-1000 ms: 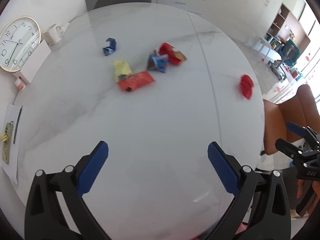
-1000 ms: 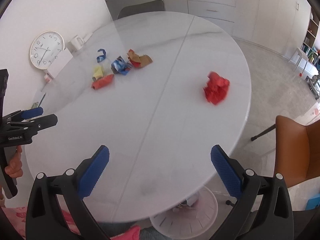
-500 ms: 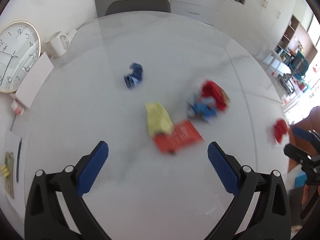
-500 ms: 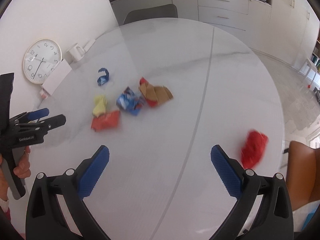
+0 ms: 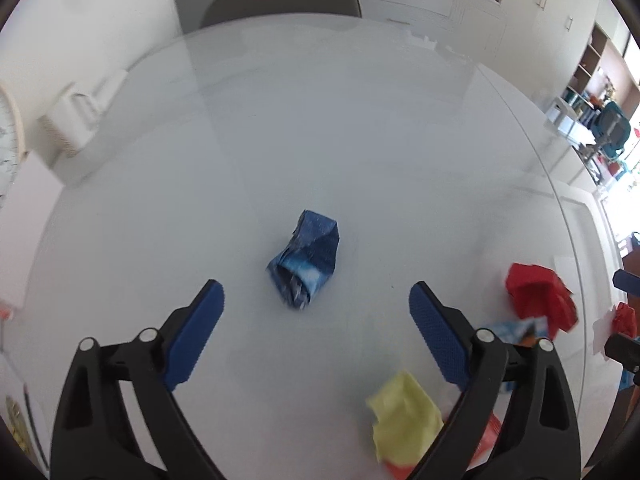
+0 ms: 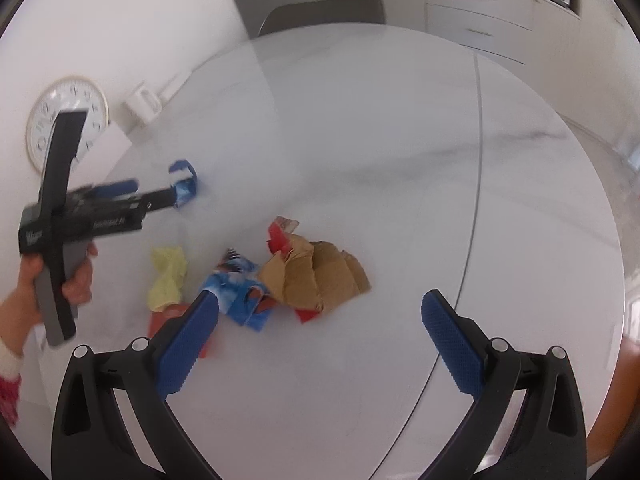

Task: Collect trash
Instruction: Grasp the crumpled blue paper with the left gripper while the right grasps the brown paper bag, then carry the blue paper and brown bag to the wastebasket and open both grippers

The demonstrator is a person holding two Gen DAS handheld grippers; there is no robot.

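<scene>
Left tongs (image 5: 316, 300) hang over the white table (image 5: 320, 140), jaws wide but just drawing inward, and the crumpled dark blue wrapper (image 5: 306, 266) lies on the table just ahead of the blue pads, roughly in line with the gap, nothing pressing on it. From the right wrist camera the same tongs come in from the left edge, a hand (image 6: 60, 276) wrapped around the grip, tips right at that blue wrapper (whether they touch it, hard to say through the blur).

Right tongs (image 6: 320, 320) spread wide and empty above the main heap. In that heap: a brown and red crumpled packet (image 6: 316, 276), a blue and white wrapper (image 6: 240, 292) touching its left side, a yellow wrapper (image 6: 168, 276) further left, and a red piece (image 6: 164, 318) partly hidden behind the left pad.

At the table's far left edge stand a white mug (image 6: 142, 106) and a round clock (image 6: 96, 108). A grey chair (image 5: 280, 4) sits at the far side.
</scene>
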